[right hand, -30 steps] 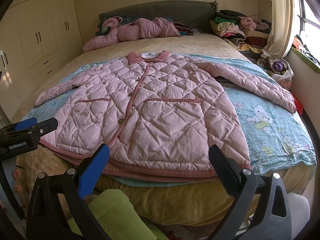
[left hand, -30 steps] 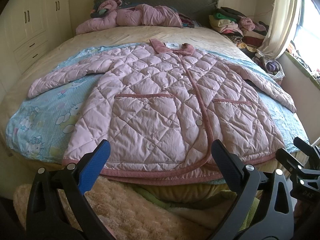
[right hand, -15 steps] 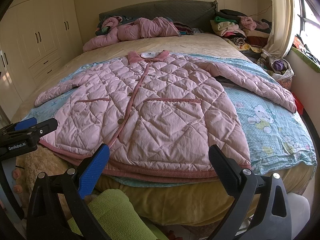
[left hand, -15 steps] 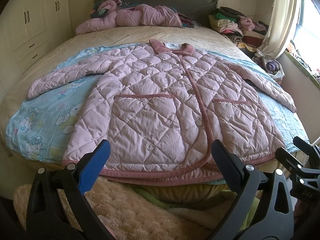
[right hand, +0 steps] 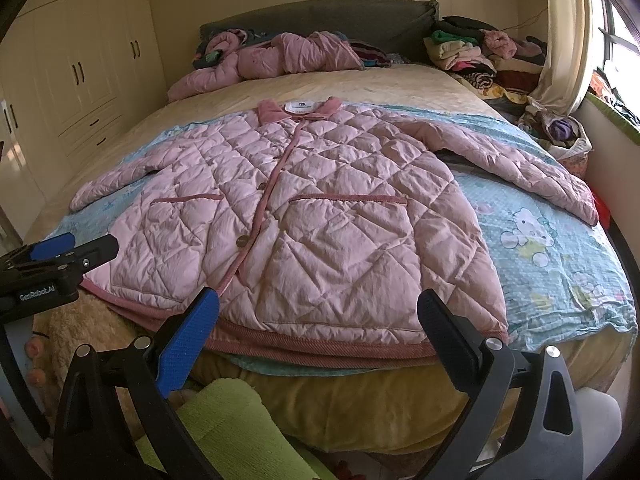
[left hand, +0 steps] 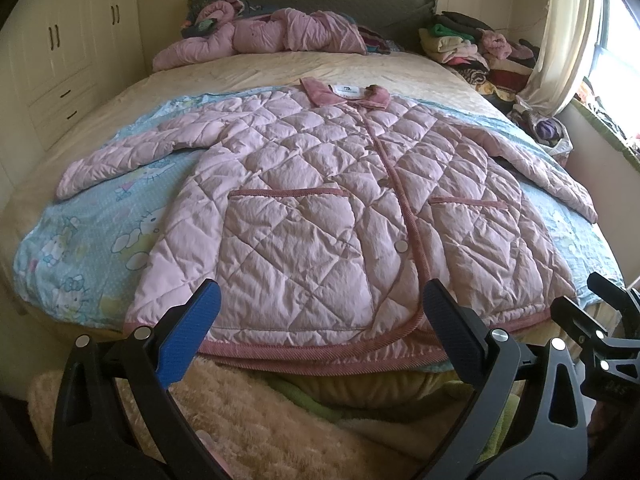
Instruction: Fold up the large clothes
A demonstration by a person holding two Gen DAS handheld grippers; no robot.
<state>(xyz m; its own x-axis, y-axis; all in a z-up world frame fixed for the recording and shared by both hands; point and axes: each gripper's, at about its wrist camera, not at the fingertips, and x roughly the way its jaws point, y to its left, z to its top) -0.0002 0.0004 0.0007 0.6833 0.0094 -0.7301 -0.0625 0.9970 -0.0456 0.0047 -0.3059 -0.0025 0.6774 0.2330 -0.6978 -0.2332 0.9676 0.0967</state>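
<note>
— Two grippers are seen at the foot of the bed (left hand: 280, 68); is any writing readable?

— "GenRobot.AI" is printed in white on the body of the left gripper (right hand: 60, 258), which is seen from its side at the left edge of the right wrist view. Some pale characters are stamped on the right gripper (left hand: 600, 320) at the right edge of the left wrist view, but they cannot be made out. A white label (right hand: 301, 107) is sewn inside the collar of the pink quilted jacket (right hand: 304, 216); a small dark mark is printed on it, too small to be read.

— How are the jaws set?

— Both pairs are spread wide, and nothing is held between them. Each pair is poised just short of the jacket's hem, with no contact seen.

— Where is the jacket placed?

— It is laid flat, front up and buttoned, on a blue cartoon-print blanket (right hand: 552, 256) spread over the bed, with both sleeves stretched outward and the hem at the foot edge.

— What is hidden or cut off?

— The lowest strip of hem is partly covered by the fingers (left hand: 188, 340) in each view. A fluffy beige cover (left hand: 260, 420) and a green fabric (right hand: 232, 428) below the bed edge are cropped by the frame. The clothes pile (left hand: 472, 48) by the curtain (left hand: 560, 40) is too jumbled to be sorted into items.
</note>
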